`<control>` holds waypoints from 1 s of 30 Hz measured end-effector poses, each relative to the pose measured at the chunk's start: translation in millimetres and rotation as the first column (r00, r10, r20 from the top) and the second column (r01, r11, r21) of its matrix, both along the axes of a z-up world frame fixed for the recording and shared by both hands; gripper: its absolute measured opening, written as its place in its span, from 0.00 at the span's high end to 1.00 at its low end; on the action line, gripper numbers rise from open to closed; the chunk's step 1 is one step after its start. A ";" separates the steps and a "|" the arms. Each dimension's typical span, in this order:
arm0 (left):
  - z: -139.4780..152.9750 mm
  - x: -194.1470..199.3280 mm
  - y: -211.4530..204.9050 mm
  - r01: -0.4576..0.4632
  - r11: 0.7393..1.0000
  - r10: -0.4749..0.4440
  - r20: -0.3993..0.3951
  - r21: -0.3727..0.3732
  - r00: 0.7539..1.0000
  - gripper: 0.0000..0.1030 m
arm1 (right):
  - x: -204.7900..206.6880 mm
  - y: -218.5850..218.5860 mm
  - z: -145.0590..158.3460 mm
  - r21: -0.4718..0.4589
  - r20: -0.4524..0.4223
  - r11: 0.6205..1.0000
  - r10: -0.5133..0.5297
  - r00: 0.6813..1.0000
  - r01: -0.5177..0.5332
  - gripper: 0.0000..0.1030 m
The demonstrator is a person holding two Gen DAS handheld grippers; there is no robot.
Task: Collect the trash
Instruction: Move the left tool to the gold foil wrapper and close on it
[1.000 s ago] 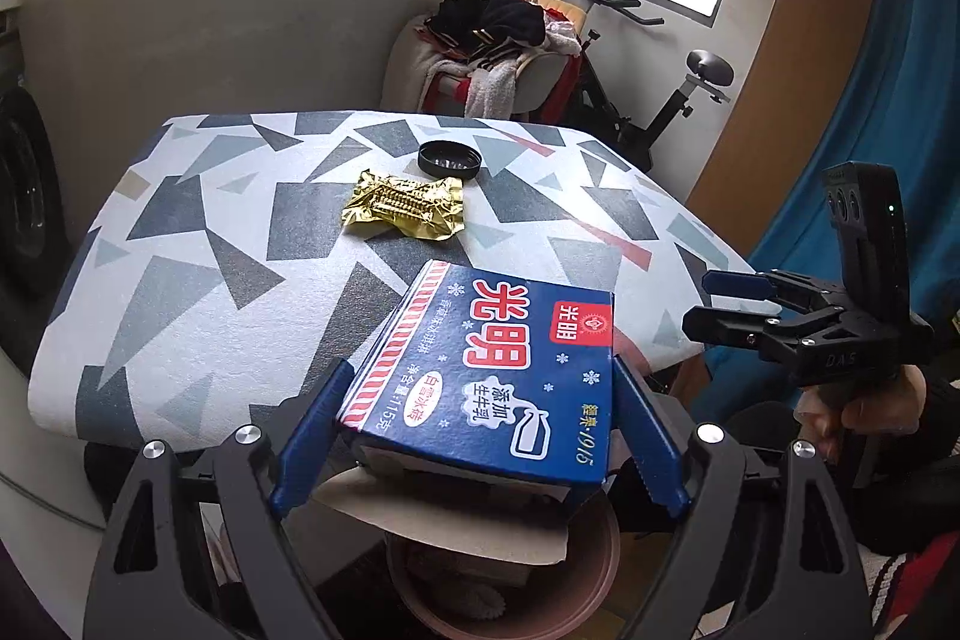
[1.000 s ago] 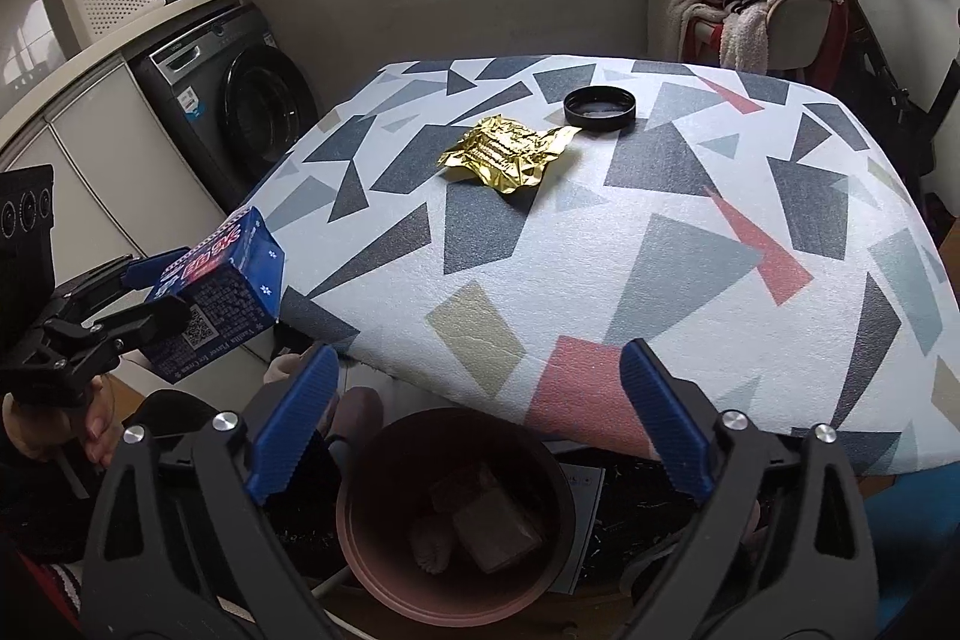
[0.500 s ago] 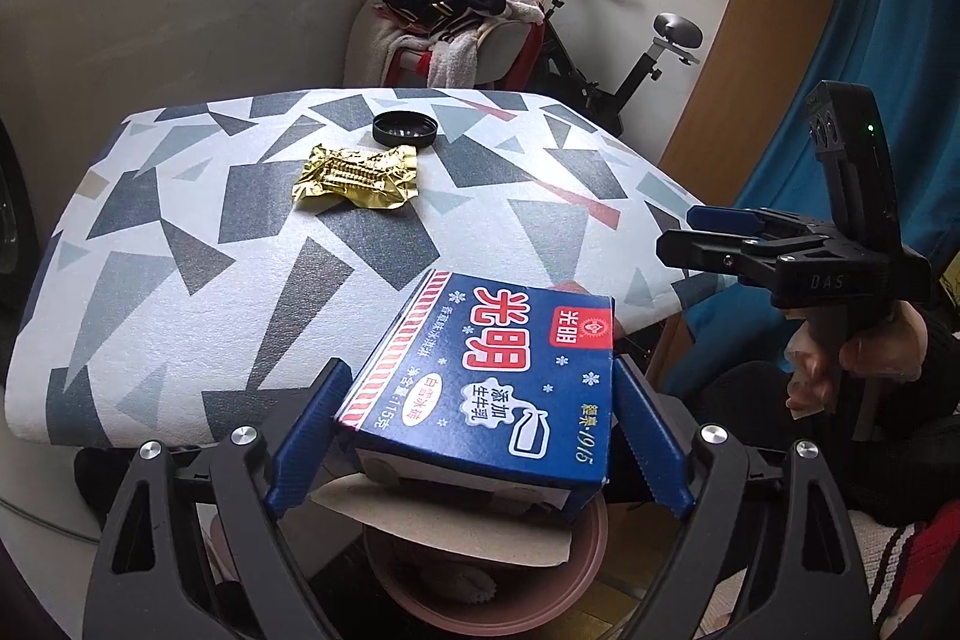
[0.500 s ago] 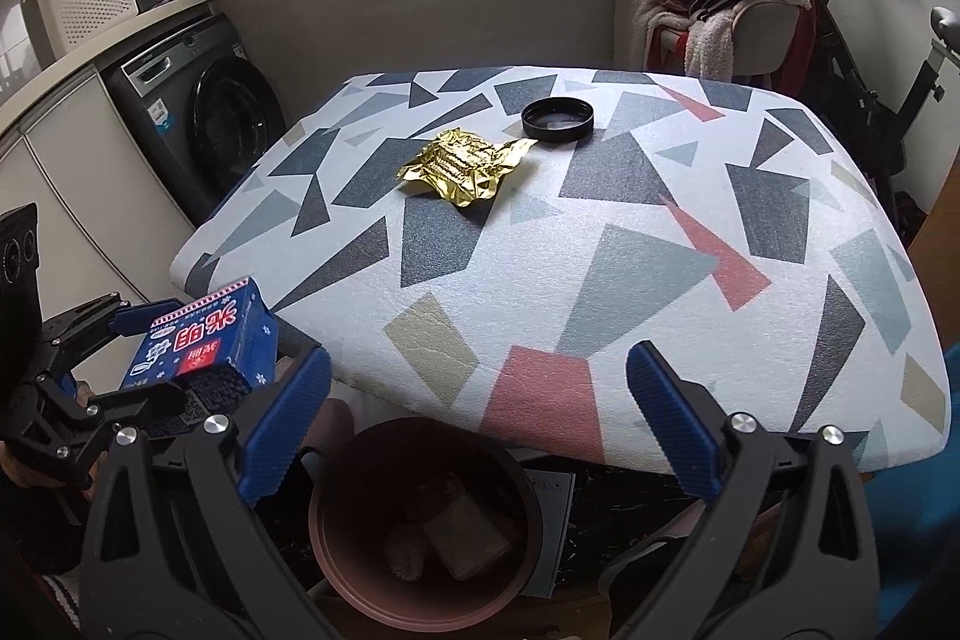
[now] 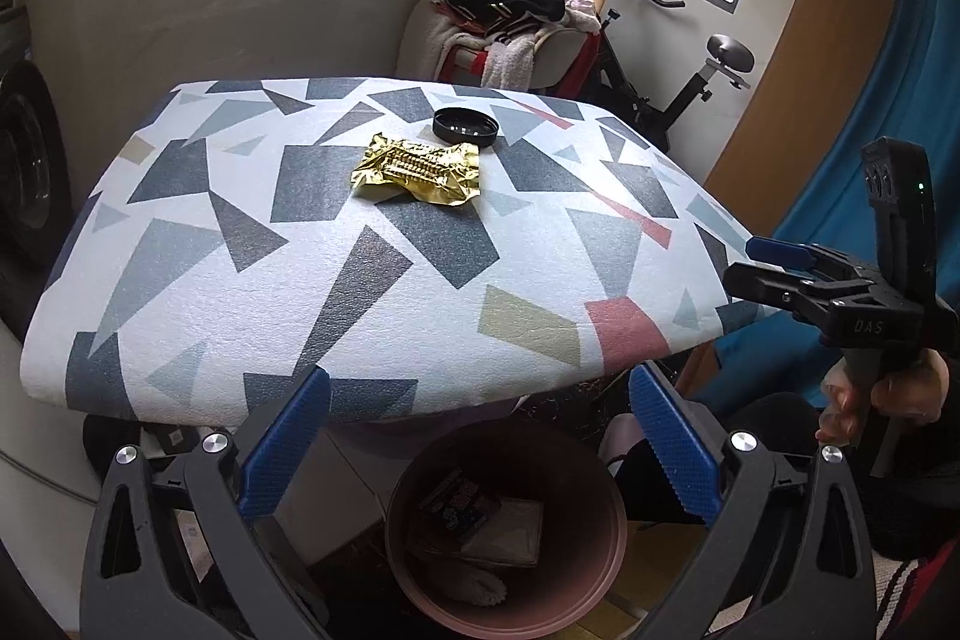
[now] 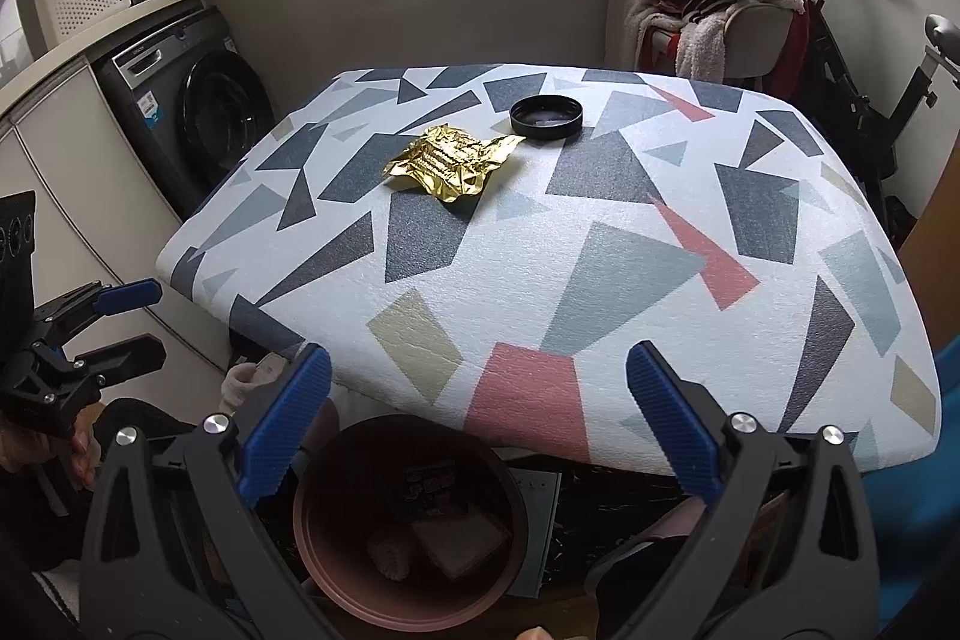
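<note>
You are carrying two matching tools. Your left claw [image 5: 477, 451] is showing black, skeletal arms with triangular cut-outs, a silver screw head at each pivot, and ribbed blue pads [image 5: 285, 445] lining the inner faces of its fingers. Your right claw [image 6: 477, 427] is wearing the same black frame, silver screws and ridged blue pads. Seen from the side, its body [image 5: 864, 322] is bearing pale lettering, and a black block above it is glowing with a small green light. Your right hand [image 5: 882, 400] is wrapping a grey handle. A striped red, black and white fabric [image 5: 912, 589] is showing low down beside it.
</note>
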State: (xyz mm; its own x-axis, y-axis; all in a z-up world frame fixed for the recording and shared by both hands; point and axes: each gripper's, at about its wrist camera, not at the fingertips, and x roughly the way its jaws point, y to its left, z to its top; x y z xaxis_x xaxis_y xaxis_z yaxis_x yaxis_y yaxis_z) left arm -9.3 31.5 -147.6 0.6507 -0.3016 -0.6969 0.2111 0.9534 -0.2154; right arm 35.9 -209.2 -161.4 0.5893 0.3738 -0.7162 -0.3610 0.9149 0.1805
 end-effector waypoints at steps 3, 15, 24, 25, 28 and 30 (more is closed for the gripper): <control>-0.7 1.7 6.8 -0.026 1.000 0.026 -0.005 -0.013 1.000 0.06 | 1.1 0.5 -1.8 -0.012 0.000 1.000 -0.005 1.000 0.005 0.06; -7.3 13.4 20.6 -0.073 0.997 0.073 -0.032 -0.028 0.997 0.06 | 12.9 -3.7 -14.7 -0.020 -0.032 1.000 -0.018 0.999 0.018 0.06; -17.7 36.4 30.1 -0.090 0.995 0.088 -0.060 -0.034 0.994 0.06 | 31.7 -2.9 -26.4 -0.025 -0.057 1.000 -0.019 0.998 0.017 0.06; -19.0 41.0 30.9 -0.090 0.995 0.087 -0.065 -0.035 0.994 0.06 | 34.8 -3.2 -27.4 -0.031 -0.056 0.999 -0.022 0.998 0.020 0.06; -23.0 61.0 35.5 -0.106 0.992 0.098 -0.098 -0.074 0.990 0.06 | 46.4 -7.1 -30.7 -0.044 -0.050 0.998 -0.043 0.998 0.041 0.06; -25.1 80.5 38.3 -0.129 0.984 0.112 -0.130 -0.127 0.985 0.06 | 55.7 -11.1 -33.1 -0.046 -0.052 0.997 -0.060 0.997 0.058 0.06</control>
State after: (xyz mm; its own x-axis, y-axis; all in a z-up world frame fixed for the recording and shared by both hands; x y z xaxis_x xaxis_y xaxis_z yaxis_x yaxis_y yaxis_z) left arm 71.3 69.7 -172.7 0.6009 -0.3220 -0.7316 0.0606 0.9310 -0.3600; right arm 91.6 -220.3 -194.5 0.5700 0.3063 -0.7624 -0.2969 0.9420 0.1565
